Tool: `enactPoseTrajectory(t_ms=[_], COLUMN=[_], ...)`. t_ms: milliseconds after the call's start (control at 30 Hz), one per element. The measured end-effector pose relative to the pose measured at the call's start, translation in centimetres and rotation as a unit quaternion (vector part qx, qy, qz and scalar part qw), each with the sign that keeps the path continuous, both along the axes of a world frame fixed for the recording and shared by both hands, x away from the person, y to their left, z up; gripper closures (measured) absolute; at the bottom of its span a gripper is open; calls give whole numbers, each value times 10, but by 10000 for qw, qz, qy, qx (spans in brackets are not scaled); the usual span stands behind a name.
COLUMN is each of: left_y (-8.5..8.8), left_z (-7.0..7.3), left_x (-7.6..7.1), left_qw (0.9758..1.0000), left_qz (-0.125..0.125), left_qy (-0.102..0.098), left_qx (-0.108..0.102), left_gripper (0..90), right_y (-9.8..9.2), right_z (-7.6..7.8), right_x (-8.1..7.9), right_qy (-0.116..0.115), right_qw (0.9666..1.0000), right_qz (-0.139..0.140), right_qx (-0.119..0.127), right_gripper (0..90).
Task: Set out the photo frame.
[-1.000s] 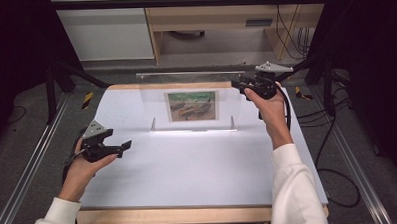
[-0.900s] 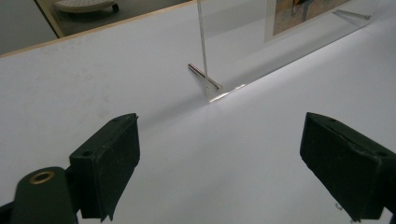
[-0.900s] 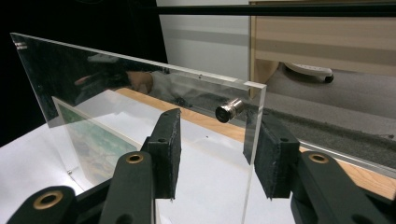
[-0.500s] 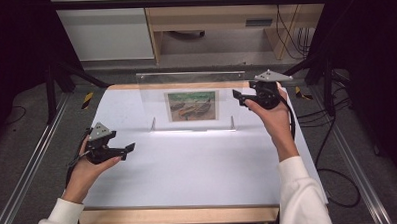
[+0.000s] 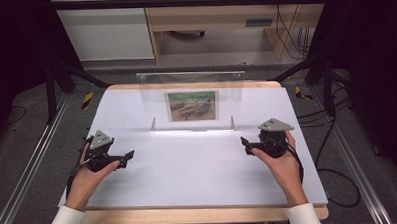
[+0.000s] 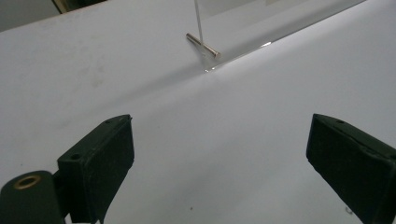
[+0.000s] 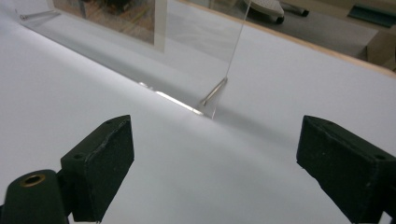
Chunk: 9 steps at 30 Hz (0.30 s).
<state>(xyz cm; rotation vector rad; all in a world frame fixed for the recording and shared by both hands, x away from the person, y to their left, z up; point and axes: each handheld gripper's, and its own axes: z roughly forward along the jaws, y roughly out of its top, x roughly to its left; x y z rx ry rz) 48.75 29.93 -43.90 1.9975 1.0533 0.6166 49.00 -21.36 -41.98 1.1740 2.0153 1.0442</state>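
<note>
So, from the high view first: a clear acrylic stand (image 5: 192, 99) sits upright toward the far side of the white table (image 5: 199, 182), with a small picture (image 5: 192, 105) of boats held in its panel. Two little metal pins stick out at its base, one on each side. The left gripper (image 5: 129, 155) rests on the sheet at the near left, held in the person's left hand (image 5: 86, 176), and the right gripper (image 5: 244, 141) is down at the near right in the right hand (image 5: 281, 161). Both point inward toward the middle of the table and both sit well apart from the stand, with a grey three-cornered plate on top of each.

Left gripper view next: the two black jaws are spread wide with nothing but bare white sheet between them (so, released, grasping nothing). Up ahead is the stand's left corner (image 6: 210, 56) with its metal pin (image 6: 202, 45) lying across the bottom edge.

Right gripper view: same deal, jaws wide apart and empty, and they have just been opening. Beyond them is the stand's other corner (image 7: 219, 93) with its pin (image 7: 214, 91), and the picture (image 7: 116, 16) shows through the panel at the upper left.
</note>
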Motion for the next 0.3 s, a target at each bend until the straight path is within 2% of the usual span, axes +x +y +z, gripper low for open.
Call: enactPoseTrajectory(t_ms=[67,167,233,300], left_y=[1,4,7,12], left_z=[-2,-3,0,1], left_x=[-4,-8,-7,-8], left_qw=[10000,9998,9989,9990], left_qz=[32,73,283,339], left_qy=[-27,-126,-297,-289], left_qx=[47,113,240,63], left_gripper=[74,74,74,74], right_y=[-2,-4,-6,-9], right_z=[-6,-12,-17,-21], right_x=[-10,-19,-22,-22], right_qy=[111,79,144,152], right_qw=[9999,9999,9998,9995], right_qz=[-68,-121,-150,-278], right_qx=[32,-16,-30,-38], right_gripper=[102,83,78,77])
